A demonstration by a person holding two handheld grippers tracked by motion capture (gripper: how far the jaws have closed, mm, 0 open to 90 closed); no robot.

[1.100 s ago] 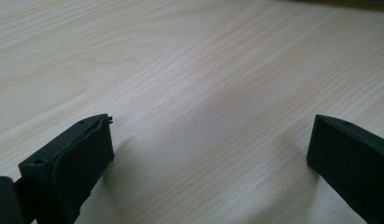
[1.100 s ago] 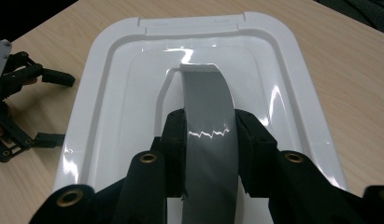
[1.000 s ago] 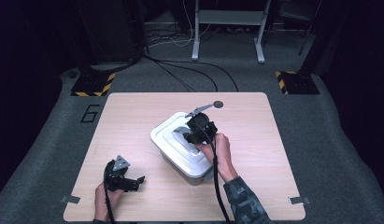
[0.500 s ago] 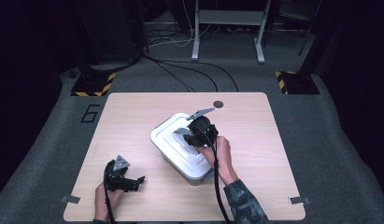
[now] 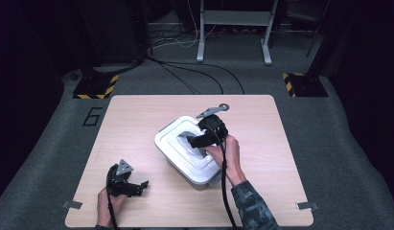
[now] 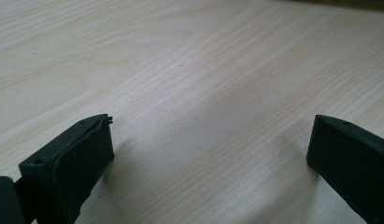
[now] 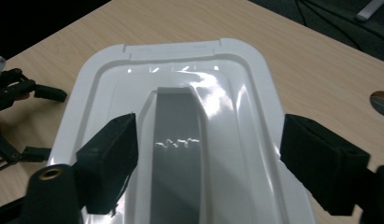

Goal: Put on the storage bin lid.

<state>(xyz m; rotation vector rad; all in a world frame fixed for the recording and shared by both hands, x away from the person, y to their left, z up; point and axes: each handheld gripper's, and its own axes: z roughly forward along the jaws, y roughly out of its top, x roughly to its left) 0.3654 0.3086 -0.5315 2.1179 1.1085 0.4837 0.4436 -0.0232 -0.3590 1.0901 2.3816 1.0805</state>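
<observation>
We are holding the right gripper (image 5: pixel 197 141) over the white lidded box (image 5: pixel 178 143), which is sitting mid-table (image 5: pixel 137 115); its jaws have just been opening and are gripping nothing. Near the box's front-left corner, our left gripper (image 5: pixel 139 188) is resting wide open, empty.

The box lid (image 7: pixel 236 121) is white plastic, smooth and glossy, catching bright glints around its grey recessed middle. The counter (image 6: pixel 203 70) is pale wood with fine grain, matt. The right tool (image 7: pixel 208 163) has matt black pads, slightly rough-edged.
</observation>
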